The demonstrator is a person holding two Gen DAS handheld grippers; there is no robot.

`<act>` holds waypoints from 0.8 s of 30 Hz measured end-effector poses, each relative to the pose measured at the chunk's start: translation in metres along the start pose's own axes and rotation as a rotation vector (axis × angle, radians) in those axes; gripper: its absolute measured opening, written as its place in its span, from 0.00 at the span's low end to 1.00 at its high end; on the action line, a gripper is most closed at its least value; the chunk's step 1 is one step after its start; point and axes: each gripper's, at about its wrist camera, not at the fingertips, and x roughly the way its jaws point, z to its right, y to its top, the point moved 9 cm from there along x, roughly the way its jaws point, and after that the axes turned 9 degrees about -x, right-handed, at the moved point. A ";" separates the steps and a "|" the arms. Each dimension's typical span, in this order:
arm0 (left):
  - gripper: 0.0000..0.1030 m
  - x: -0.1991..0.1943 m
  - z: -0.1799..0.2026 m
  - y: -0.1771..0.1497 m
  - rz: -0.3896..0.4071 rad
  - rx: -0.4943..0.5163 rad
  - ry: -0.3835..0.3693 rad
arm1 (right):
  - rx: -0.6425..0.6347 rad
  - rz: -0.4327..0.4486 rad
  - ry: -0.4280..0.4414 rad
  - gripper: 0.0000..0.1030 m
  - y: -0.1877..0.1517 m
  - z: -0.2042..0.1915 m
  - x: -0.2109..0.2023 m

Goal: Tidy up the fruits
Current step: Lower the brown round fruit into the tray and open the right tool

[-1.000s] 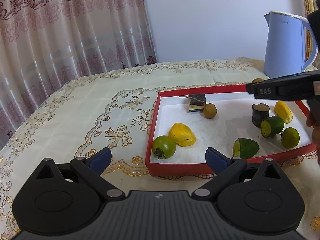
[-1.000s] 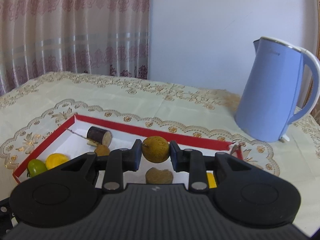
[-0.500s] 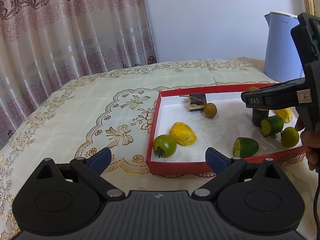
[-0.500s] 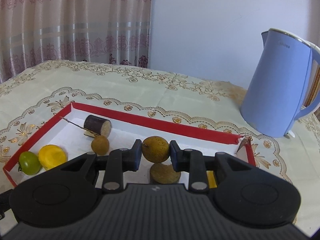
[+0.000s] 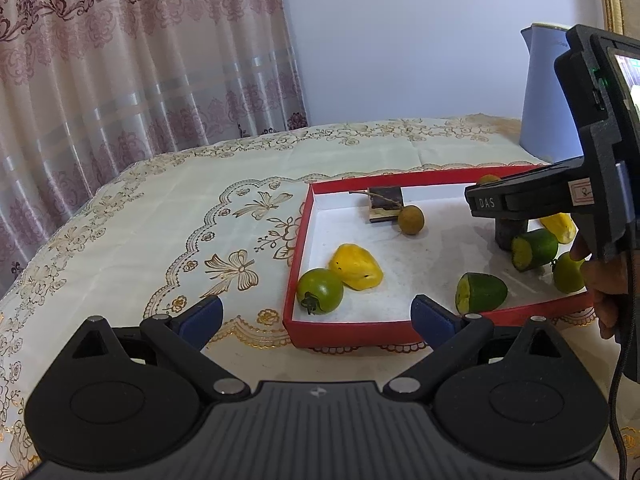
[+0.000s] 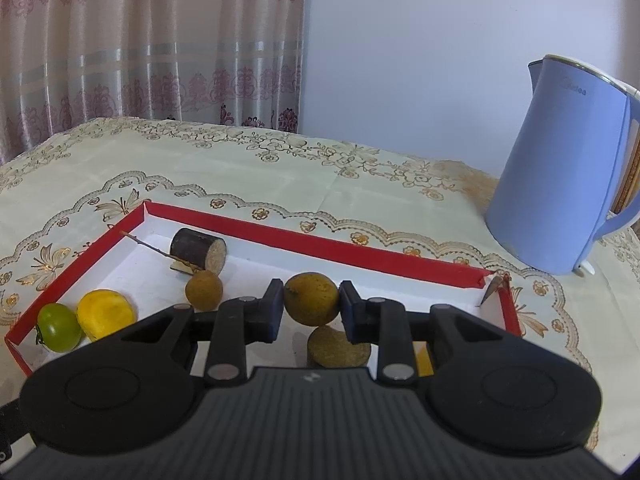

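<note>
Gripping a round brownish-yellow fruit between its two pads, the right gripper hangs above the white floor of a red-walled tray, its jaws clamped on the fruit's sides. Directly below sits a dark stub with a tan cut face. Further left in the tray lie a small brown round fruit, a dark cylinder piece, a yellow fruit and a green tomato. Outside the tray's near wall, the left gripper hovers over the embroidered tablecloth with its jaws spread wide and nothing between them. A pale blue kettle stands beyond the tray's far right corner.
</note>
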 end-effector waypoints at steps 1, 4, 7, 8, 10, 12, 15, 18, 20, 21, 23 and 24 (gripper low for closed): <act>0.98 0.000 0.000 0.000 -0.001 0.000 -0.001 | 0.002 -0.002 0.000 0.27 0.000 0.000 0.000; 0.98 0.000 0.000 -0.001 -0.004 0.000 -0.002 | 0.002 -0.004 -0.005 0.27 -0.002 0.001 0.001; 0.98 0.001 0.001 -0.002 -0.006 0.001 -0.001 | 0.004 -0.005 -0.005 0.27 -0.002 0.002 0.002; 0.98 0.001 0.000 -0.002 -0.006 0.001 -0.001 | 0.002 -0.005 -0.005 0.27 -0.002 0.002 0.002; 0.98 0.000 0.001 -0.001 -0.004 0.003 -0.001 | 0.003 -0.005 -0.005 0.27 -0.002 0.002 0.002; 0.98 0.001 0.001 -0.002 -0.003 0.005 -0.002 | 0.003 -0.007 -0.003 0.27 -0.002 0.001 0.002; 0.98 0.001 0.001 -0.002 -0.006 0.004 -0.003 | 0.000 -0.008 -0.003 0.27 -0.003 0.000 0.003; 0.98 0.001 0.001 -0.002 -0.006 0.004 -0.004 | 0.001 -0.008 -0.004 0.27 -0.003 0.000 0.003; 0.98 0.000 0.001 -0.001 -0.004 0.004 -0.004 | 0.001 -0.008 -0.006 0.27 -0.003 0.001 0.004; 0.98 0.000 0.001 -0.001 -0.003 0.004 -0.004 | 0.001 -0.007 -0.007 0.27 -0.003 0.001 0.003; 0.98 0.001 0.001 -0.001 -0.004 0.004 -0.005 | 0.001 -0.006 -0.013 0.28 -0.003 0.001 0.003; 0.98 0.001 0.001 -0.002 -0.005 0.004 -0.005 | 0.002 -0.006 -0.014 0.29 -0.003 0.001 0.003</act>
